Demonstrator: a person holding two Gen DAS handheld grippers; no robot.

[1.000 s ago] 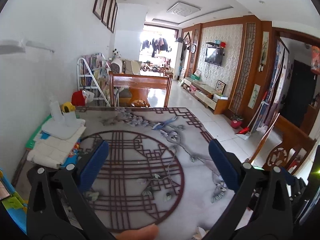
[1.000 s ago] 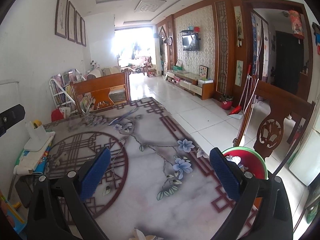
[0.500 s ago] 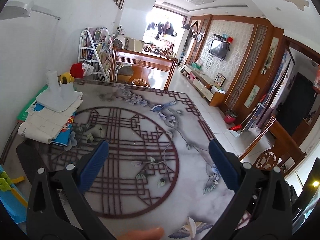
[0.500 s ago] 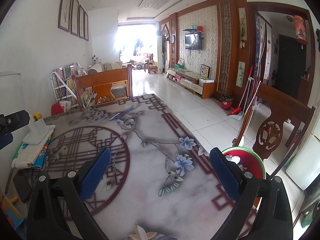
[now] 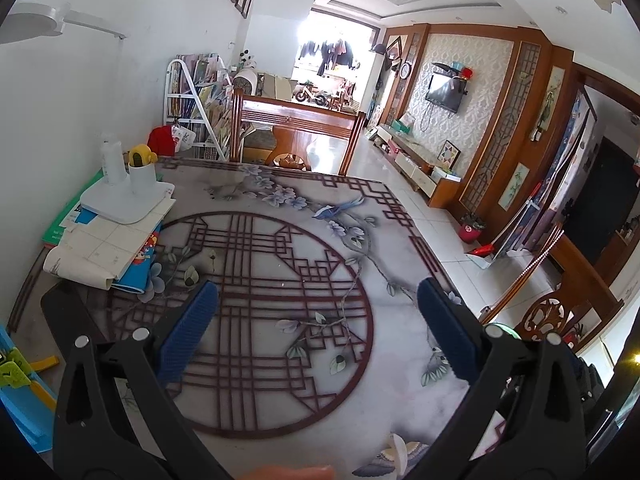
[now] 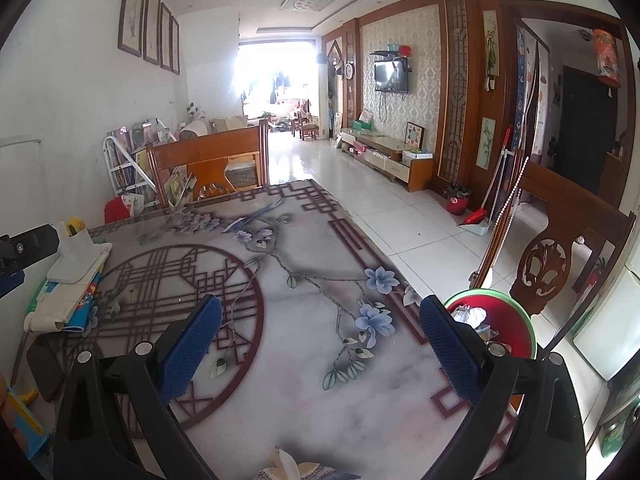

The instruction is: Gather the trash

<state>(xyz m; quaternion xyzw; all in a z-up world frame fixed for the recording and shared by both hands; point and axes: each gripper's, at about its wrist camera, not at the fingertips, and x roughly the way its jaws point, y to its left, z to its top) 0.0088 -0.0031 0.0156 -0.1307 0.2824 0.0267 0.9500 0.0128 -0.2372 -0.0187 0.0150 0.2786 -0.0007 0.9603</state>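
A red bin with a green rim (image 6: 506, 320) stands beside the table's right edge and holds crumpled paper trash (image 6: 472, 316). Its green rim peeks out behind the right finger in the left wrist view (image 5: 500, 326). My left gripper (image 5: 316, 320) is open and empty above the patterned marble table (image 5: 280, 264). My right gripper (image 6: 320, 332) is open and empty above the same table (image 6: 320, 360), with the bin just behind its right finger. The left gripper's body shows at the left edge of the right wrist view (image 6: 24, 248). No loose trash shows on the tabletop.
A pile of papers and books (image 5: 104, 240) with a white lamp base (image 5: 124, 196) and a white cup lies at the table's left side. A dark flat object (image 5: 68, 304) lies near it. Wooden chairs stand at the far end (image 5: 296, 128) and the right (image 6: 560, 256).
The left gripper has risen and tilted down, so more of the tabletop shows. The right gripper has shifted slightly. Both stay open and empty.
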